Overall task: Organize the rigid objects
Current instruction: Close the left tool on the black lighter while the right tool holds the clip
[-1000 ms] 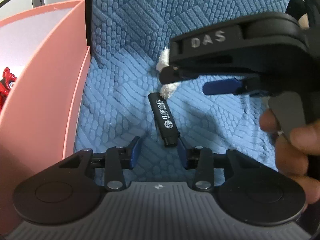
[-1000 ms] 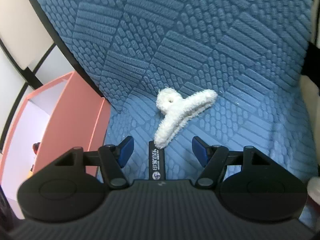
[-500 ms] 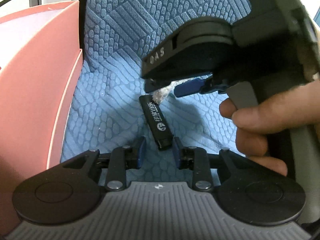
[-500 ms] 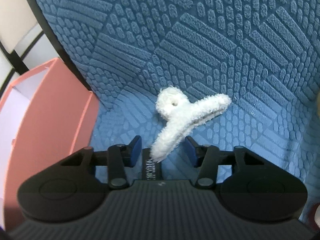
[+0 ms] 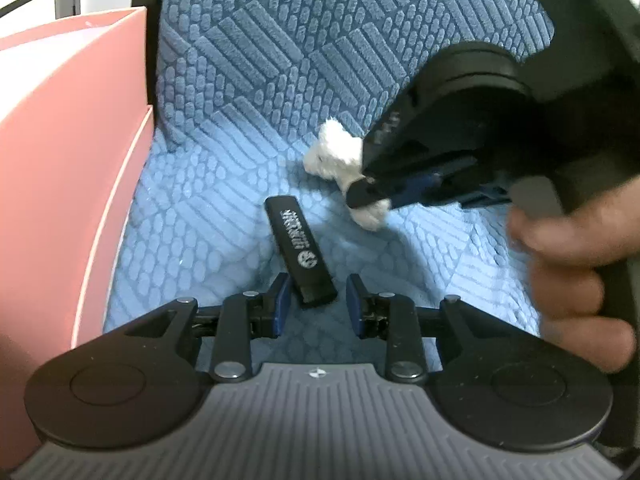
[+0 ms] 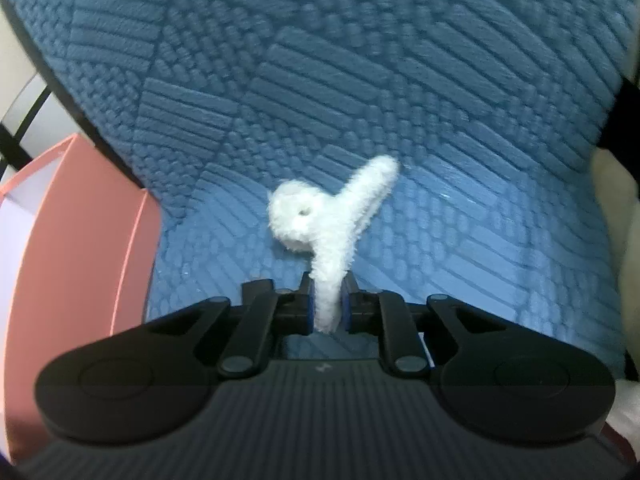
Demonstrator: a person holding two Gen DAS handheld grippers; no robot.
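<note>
A fuzzy white hair claw clip (image 6: 328, 232) is pinched at one arm between the blue pads of my right gripper (image 6: 329, 306), which is shut on it just above the blue seat cushion (image 6: 480, 248). In the left wrist view the clip (image 5: 340, 156) shows partly behind the right gripper (image 5: 384, 196). A black USB stick (image 5: 300, 252) with white print lies on the cushion. Its near end sits between the fingers of my left gripper (image 5: 314, 300), which is open around it without touching.
A pink open box (image 5: 60, 168) stands at the left of the seat, also in the right wrist view (image 6: 76, 260). The blue textured chair back (image 5: 320, 40) rises behind. A hand (image 5: 572, 264) holds the right gripper at the right.
My right gripper has closed on one arm of the white clip and lifted it slightly. My left gripper has stayed open around the USB stick's end.
</note>
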